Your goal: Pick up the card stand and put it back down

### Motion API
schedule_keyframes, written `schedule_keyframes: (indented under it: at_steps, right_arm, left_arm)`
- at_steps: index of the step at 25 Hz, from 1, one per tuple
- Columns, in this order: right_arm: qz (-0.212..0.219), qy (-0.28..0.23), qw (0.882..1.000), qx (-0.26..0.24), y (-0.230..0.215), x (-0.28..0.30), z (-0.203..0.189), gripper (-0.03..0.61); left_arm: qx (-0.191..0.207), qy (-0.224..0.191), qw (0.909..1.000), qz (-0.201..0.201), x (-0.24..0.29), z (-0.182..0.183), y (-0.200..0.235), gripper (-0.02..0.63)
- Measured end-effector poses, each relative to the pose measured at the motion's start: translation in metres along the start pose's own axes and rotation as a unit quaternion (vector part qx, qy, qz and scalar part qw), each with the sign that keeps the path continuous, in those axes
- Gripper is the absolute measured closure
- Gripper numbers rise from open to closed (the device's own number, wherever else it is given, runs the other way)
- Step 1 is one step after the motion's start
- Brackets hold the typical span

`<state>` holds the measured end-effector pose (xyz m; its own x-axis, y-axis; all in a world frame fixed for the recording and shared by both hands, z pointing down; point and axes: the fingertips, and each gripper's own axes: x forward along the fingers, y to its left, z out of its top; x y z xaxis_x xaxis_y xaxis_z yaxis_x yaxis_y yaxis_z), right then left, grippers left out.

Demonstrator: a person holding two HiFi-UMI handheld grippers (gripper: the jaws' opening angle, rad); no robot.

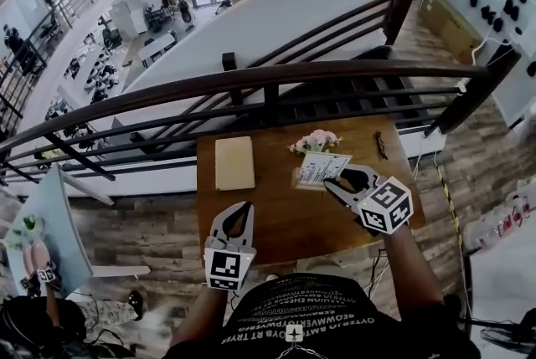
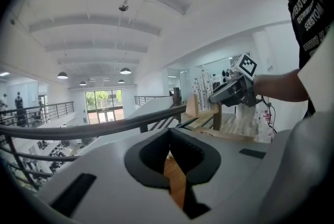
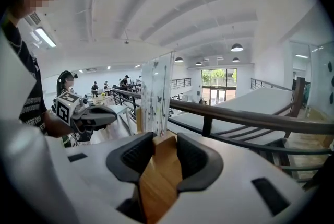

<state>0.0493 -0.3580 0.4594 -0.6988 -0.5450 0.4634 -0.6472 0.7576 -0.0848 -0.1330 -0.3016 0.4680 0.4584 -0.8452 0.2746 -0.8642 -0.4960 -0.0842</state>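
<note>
The card stand is a clear printed card in a small wooden base, near the back of the wooden table. My right gripper is shut on that base. In the right gripper view the wooden base fills the gap between the pads and the card rises straight ahead. Whether the stand is off the table I cannot tell. My left gripper hovers over the table's front left, tips together, nothing in it. In its own view the left gripper shows only table wood through the gap.
A beige pad lies at the table's back left. A small bunch of pink flowers stands just behind the card stand, and a small dark thing lies at the back right. A dark railing runs behind the table, with a drop beyond.
</note>
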Motion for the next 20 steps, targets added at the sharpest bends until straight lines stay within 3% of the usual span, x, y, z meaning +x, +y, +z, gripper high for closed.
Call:
schedule_keyframes:
  at_steps: [9, 20]
  right_arm:
    - [0.004, -0.020, 1.000, -0.014, 0.000, -0.021, 0.030, 0.426]
    - [0.018, 0.000, 1.000, -0.009, 0.003, -0.012, 0.014, 0.426]
  left_arm:
    - [0.001, -0.001, 1.0000, -0.003, 0.000, 0.000, -0.009, 0.588]
    - [0.000, 0.004, 1.0000, 0.004, 0.004, 0.000, -0.011, 0.588]
